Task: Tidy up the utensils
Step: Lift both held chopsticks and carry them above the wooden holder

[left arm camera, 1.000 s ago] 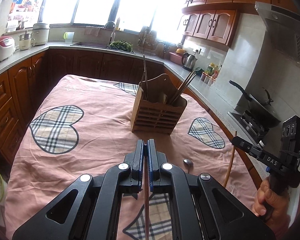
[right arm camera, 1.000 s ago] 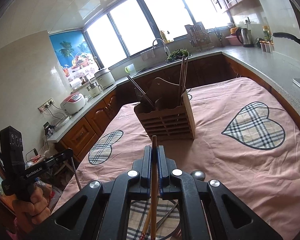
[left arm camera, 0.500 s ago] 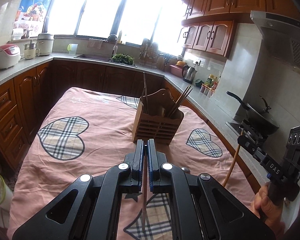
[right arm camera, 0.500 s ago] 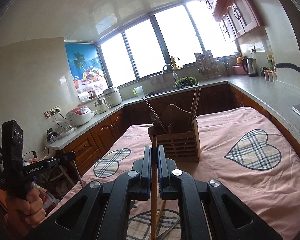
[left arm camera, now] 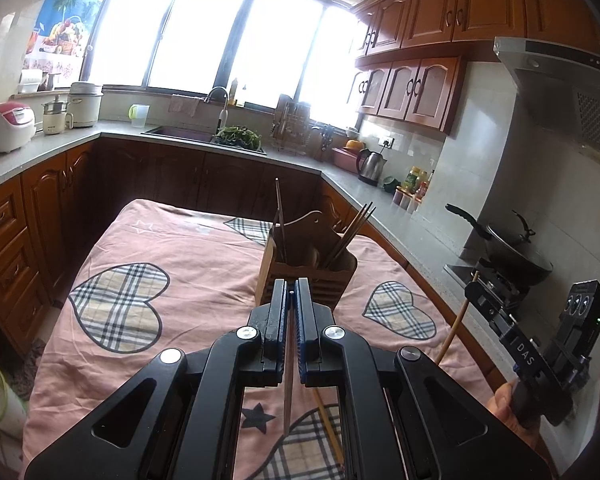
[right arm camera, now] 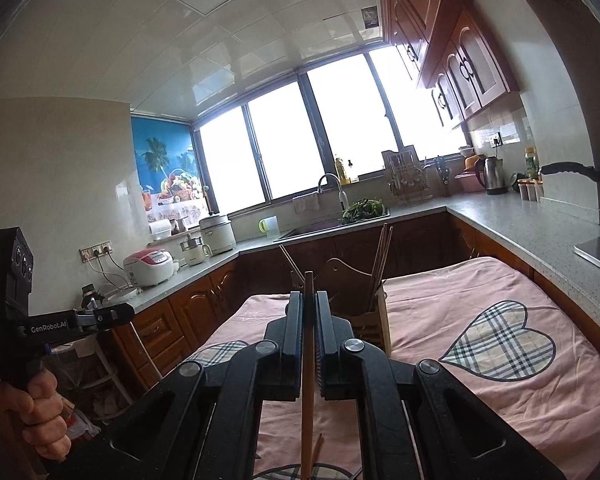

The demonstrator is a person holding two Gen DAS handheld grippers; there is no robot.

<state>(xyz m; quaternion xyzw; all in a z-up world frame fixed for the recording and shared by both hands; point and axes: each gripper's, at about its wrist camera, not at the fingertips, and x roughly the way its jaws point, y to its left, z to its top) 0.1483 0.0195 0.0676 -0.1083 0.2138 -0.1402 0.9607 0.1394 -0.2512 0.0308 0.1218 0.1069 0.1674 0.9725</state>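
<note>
Both hands are mid-carry, each bringing 1 chopstick toward the wooden utensil holder that stands on the pink cloth-covered table. The left gripper is pinched nearly shut on a thin dark chopstick, which hangs down from the jaws over the cloth on the near side of the holder. The right gripper is likewise clamped almost closed on a light wooden chopstick, held close to upright, its top poking just above the jaws and its lower end dangling in front of the holder. From the left side I can also see that gripper off to the right of the holder, out past the table edge. The holder already has 1 dark stick standing in its left part and a bundle of several leaning in its right part. At least 1 more light chopstick lies on the cloth nearer than the holder. By my reckoning the pickup is done and the drop-in is the step ahead: each stick needs bringing above the holder's open top, its lower tip lined up over a compartment, lowered in clear of the sticks already there, and only then let go.
</note>
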